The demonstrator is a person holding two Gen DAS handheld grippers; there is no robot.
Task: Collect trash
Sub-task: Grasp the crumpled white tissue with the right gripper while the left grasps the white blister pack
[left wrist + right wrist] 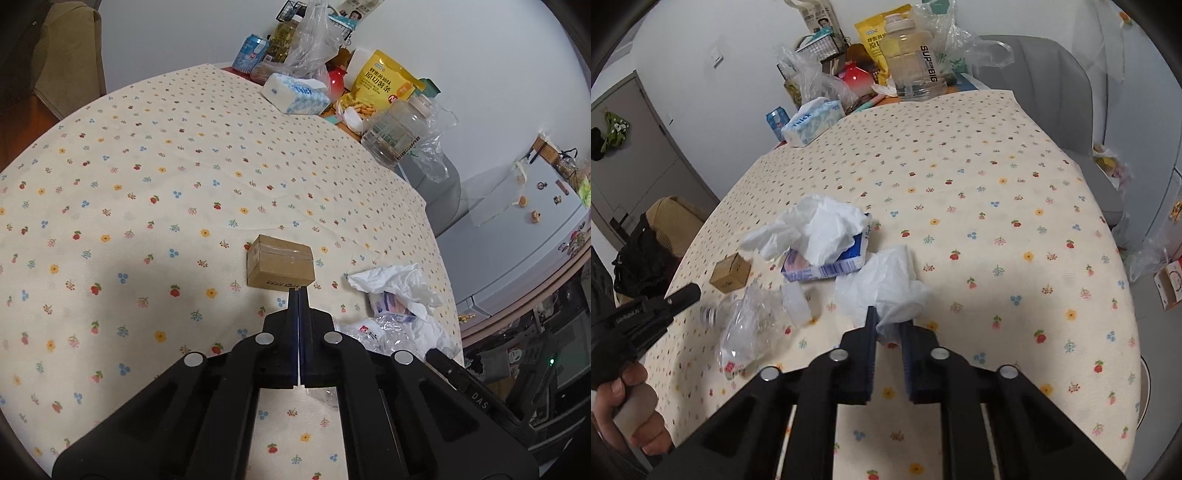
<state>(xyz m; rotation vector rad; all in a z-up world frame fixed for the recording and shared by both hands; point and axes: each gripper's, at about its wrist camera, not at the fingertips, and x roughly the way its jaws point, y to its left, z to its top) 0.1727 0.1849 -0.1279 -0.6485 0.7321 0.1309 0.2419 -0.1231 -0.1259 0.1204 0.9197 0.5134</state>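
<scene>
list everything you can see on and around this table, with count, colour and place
small cardboard box: 1, brown, taped, near table edge, just ahead of left claw
crumpled paper tissue: 1, white, between right claw's fingers
flattened carton: 1, blue and white, under a second white tissue wad
crushed clear plastic bottle: 1, transparent, beside the carton
tissue pack: 1, blue-white, far side
drink can: 1, blue, behind tissue pack
large clear jug: 1, transparent, far side
snack bag: 1, yellow, far side
floral tablecloth: 1, cream, covers table
grey chair: 1, beyond table
left claw: black, shut, empty
right claw: black, shut on tissue
hand: 1, gripping left handle
</scene>
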